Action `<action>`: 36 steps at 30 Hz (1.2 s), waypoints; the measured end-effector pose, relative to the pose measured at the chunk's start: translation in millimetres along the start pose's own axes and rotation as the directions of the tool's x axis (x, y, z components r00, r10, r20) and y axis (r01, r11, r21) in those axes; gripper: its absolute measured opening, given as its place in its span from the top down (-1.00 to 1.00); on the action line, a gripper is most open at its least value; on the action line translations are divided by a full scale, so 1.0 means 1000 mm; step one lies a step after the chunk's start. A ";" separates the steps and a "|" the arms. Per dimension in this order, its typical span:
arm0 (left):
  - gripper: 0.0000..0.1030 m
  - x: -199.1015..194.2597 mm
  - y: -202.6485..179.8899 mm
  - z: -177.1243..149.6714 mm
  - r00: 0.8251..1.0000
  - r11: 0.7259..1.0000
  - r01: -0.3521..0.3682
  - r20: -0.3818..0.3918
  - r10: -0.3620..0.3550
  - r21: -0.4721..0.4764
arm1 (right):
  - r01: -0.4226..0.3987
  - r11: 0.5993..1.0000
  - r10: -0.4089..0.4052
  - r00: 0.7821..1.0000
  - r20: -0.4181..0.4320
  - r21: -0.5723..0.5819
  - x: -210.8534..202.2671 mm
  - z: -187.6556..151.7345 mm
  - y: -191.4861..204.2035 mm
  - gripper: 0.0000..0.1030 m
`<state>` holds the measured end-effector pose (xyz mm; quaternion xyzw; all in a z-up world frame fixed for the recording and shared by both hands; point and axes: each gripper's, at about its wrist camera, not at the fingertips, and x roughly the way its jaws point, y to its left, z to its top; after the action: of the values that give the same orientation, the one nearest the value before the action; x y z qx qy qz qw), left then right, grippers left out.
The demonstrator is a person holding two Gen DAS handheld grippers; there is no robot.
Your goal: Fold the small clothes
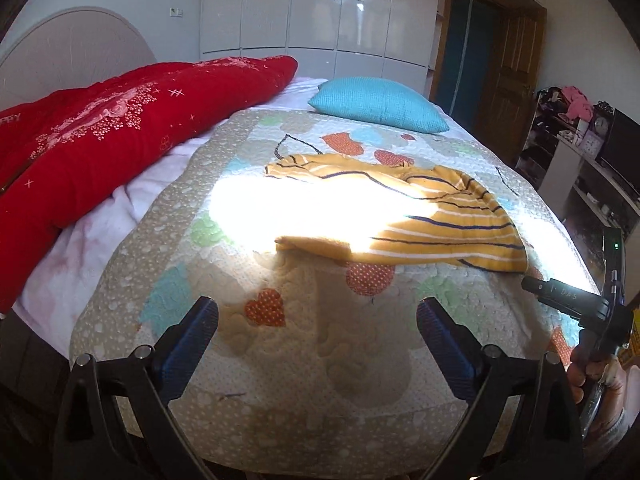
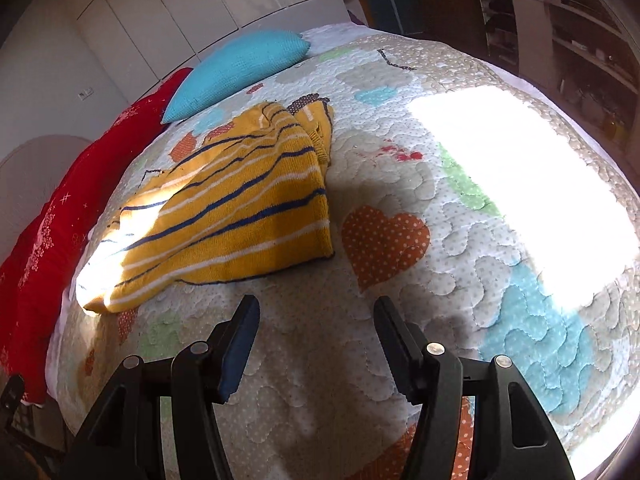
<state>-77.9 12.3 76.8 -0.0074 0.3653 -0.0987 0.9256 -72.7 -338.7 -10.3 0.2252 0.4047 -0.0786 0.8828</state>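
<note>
Knitwear, a mustard striped sweater point(image 1: 400, 208), lies loosely doubled over on the quilt point(image 1: 304, 352) mid-bed, partly in a sun patch. Left gripper point(image 1: 318, 336) hangs short of its near hem at six o'clock, jaws wide and empty; right gripper point(image 2: 316, 344), jaws partly open and empty, waits by the sweater's corner at five o'clock, likely for another fold. Blue pillow point(image 1: 378, 104) lies beyond at twelve.

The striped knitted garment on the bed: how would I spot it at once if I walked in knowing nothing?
Look at the bed covered by a pale quilt patterned with hearts. Near its middle, in front of the turquoise pillow and beside the long red cushion, lies the small sweater, loosely bunched. It alone is mustard yellow with thin white and navy stripes.
</note>
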 end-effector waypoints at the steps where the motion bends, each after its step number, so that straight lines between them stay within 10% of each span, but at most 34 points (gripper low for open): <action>1: -0.93 0.001 -0.003 -0.002 1.000 1.000 0.011 -0.009 -0.011 0.000 | 0.016 1.000 -0.016 1.000 0.006 -0.015 -0.001 -0.004 0.000 -0.26; 10: -0.92 0.000 -0.031 -0.014 1.000 0.998 0.027 -0.012 -0.026 0.053 | 0.096 0.990 -0.091 0.994 0.055 -0.107 0.002 -0.030 0.006 -0.41; 27: -0.93 -0.001 -0.015 -0.012 0.997 0.996 0.074 -0.035 -0.076 -0.056 | -0.023 0.996 0.033 0.993 0.111 -0.085 0.004 -0.037 0.000 -0.87; 36: -0.92 0.015 0.013 -0.007 0.999 0.995 0.005 -0.052 -0.010 -0.105 | 0.111 0.973 -0.082 0.986 0.145 -0.204 0.015 -0.049 0.023 -0.96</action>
<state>-69.5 22.3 60.2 -0.0546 0.3940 -0.0832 0.9137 -89.0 -295.3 -41.7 0.1042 0.3603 -0.0934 0.9223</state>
